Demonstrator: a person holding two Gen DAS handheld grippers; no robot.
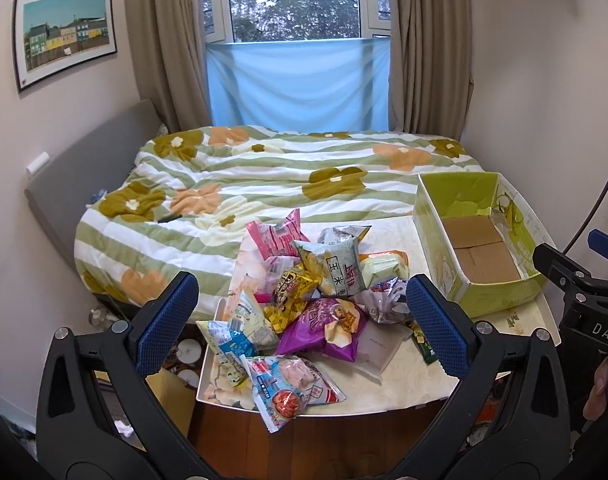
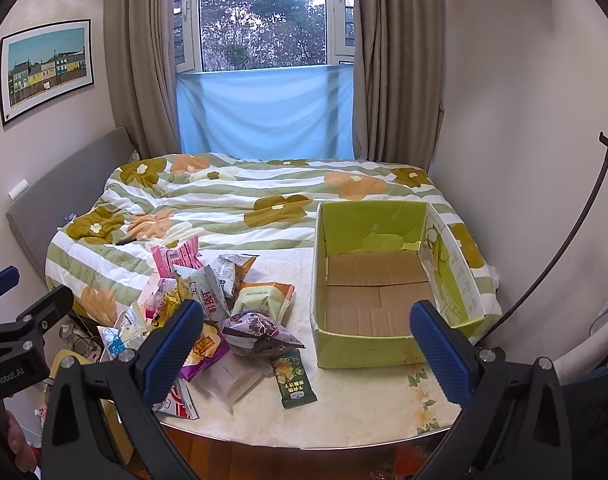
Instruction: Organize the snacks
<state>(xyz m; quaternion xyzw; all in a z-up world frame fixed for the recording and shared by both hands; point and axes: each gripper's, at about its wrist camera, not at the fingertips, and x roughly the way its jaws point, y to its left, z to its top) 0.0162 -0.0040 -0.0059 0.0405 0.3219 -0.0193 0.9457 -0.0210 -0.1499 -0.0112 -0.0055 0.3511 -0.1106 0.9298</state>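
- The left gripper (image 1: 302, 322) hangs above the near table edge with its fingers spread wide and holding nothing; the pads (image 1: 166, 320) are blue and finely ribbed, on black plastic arms
- The right gripper (image 2: 306, 348) is likewise spread wide and empty, its textured blue pads (image 2: 438, 354) framing the lower centre of its frame
- The snack pile (image 1: 304, 300) sits in the centre of the left view: crinkled, glossy packets heaped and overlapping, so the lower ones are mostly hidden
- A purple packet (image 1: 328, 326) lies at the front of the heap and a pink one (image 1: 276, 236) stands up at the back
- A flat dark green packet (image 2: 296, 378) lies apart from the pile, plain in the right view; the left view shows only a sliver of it beside the pad
- The cardboard box (image 2: 384, 344), green outside with bare brown flaps as its floor, stands open and empty at the right; its inside shows more fully in the right view
- The table (image 2: 344, 416) wears a cream floral covering; its near edge is cut off by the gripper arms
- A flower-patterned quilt (image 1: 264, 176) covers the bed behind
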